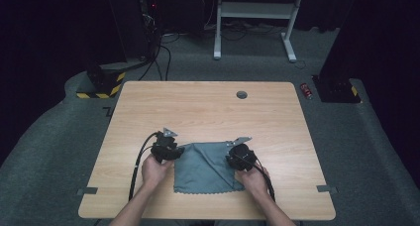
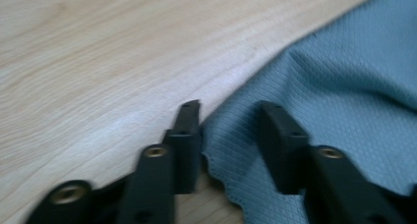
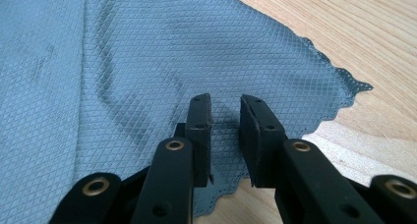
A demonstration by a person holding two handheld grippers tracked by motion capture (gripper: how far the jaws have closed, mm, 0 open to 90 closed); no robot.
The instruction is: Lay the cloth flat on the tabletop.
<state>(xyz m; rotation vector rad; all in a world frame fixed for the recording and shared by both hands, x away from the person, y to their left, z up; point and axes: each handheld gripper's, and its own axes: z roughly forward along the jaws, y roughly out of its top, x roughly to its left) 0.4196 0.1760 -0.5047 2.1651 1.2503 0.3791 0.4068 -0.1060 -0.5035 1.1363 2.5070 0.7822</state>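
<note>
A blue-grey cloth (image 1: 205,169) lies flat on the wooden table (image 1: 208,107), near the front edge. My left gripper (image 1: 174,150) is at the cloth's far left corner. In the left gripper view its jaws (image 2: 228,108) stand apart, one on the bare wood and one over the cloth (image 2: 344,86), with the scalloped edge lying between them and not pinched. My right gripper (image 1: 234,158) rests on the cloth's right side. In the right gripper view its jaws (image 3: 226,101) stand a narrow gap apart over the cloth (image 3: 147,62), close to a corner, and a slight ridge of fabric runs between them.
A round cable hole (image 1: 241,94) sits at the table's far middle. Grey tape marks (image 1: 87,191) stick at the front left and front right edges. On the floor beyond are a red can (image 1: 307,90), a white desk frame (image 1: 255,18) and a black-and-yellow striped base (image 1: 101,84).
</note>
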